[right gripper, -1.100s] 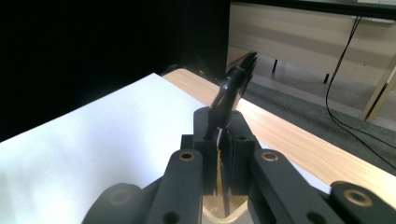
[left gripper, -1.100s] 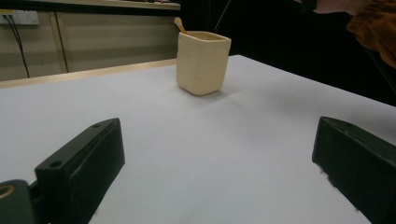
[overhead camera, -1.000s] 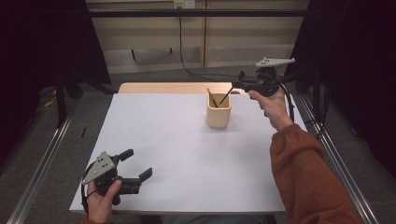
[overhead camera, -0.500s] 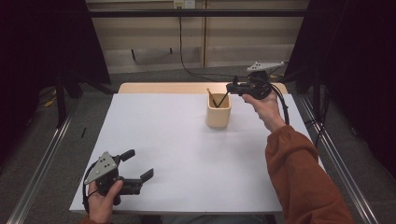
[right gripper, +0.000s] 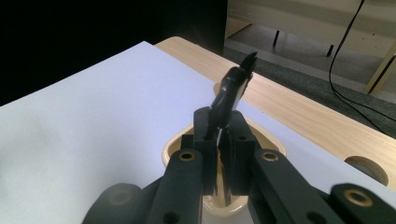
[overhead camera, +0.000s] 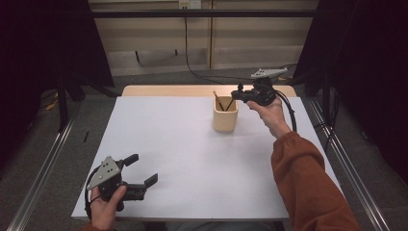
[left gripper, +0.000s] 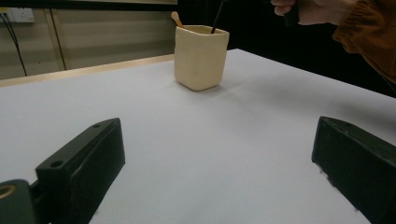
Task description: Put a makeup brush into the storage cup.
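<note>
A cream cup (overhead camera: 225,119) stands on the white table (overhead camera: 168,144) at the back right. It holds a wooden utensil (overhead camera: 217,100) and a black utensil (overhead camera: 230,104). My right gripper (overhead camera: 239,93) hovers just right of the cup's rim and is shut on the black utensil's upper end. In the right gripper view the shut jaws pinch the black utensil (right gripper: 232,88) straight above the cup (right gripper: 173,150), and its pronged tip sticks out past them. My left gripper (overhead camera: 141,170) rests open at the near left corner, and the cup (left gripper: 201,58) shows far beyond its jaws.
The bare wooden edge of the table (overhead camera: 163,90) runs along the back, with a round hole (right gripper: 369,169) in it. Metal rails (overhead camera: 43,163) flank both sides. A black cable (overhead camera: 192,67) lies on the floor behind. The person's orange sleeve (overhead camera: 308,178) reaches along the right side.
My right gripper has moved left and slightly down toward the cup with the black utensil in it. The left gripper has stayed put.
</note>
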### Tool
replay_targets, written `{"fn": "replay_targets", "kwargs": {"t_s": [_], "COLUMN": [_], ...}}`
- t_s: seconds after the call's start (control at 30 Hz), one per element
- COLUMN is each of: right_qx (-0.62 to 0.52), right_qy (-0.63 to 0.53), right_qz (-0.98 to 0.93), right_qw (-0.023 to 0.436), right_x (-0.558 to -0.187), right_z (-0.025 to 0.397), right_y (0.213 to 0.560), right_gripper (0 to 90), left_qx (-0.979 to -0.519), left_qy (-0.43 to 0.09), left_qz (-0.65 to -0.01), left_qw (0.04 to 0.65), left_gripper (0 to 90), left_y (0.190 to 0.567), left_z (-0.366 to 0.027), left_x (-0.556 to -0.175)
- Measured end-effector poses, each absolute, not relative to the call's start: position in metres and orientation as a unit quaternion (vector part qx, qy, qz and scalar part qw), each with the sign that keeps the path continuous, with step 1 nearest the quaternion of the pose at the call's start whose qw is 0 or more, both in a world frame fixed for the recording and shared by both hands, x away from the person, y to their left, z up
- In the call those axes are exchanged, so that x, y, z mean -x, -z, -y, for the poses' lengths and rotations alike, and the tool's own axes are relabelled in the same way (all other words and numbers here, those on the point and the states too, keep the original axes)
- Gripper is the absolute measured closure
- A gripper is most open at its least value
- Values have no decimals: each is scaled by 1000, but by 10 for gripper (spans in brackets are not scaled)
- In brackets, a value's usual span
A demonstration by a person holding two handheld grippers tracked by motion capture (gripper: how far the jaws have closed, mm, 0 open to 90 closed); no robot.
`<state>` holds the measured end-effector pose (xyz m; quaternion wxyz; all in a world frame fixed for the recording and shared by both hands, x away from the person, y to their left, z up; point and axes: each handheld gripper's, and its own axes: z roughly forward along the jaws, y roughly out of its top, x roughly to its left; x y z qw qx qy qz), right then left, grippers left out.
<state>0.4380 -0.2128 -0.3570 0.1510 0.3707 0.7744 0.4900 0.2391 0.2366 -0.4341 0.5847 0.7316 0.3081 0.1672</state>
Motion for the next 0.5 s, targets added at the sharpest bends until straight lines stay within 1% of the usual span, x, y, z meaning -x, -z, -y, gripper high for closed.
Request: {"fn": "replay_targets", "kwargs": {"t_s": [0.5], "right_qx": [-389], "right_qy": [-491], "right_qz": [-768], "right_qw": [136], "right_x": [-439], "right_z": [217], "right_y": [382], "right_gripper": [852], "left_qx": [-734], "left_qy": [-167], "left_qz": [-307], "left_qw": [583], "left_gripper": [26], "left_y": [434], "left_z": [-237], "left_x": [-239]}}
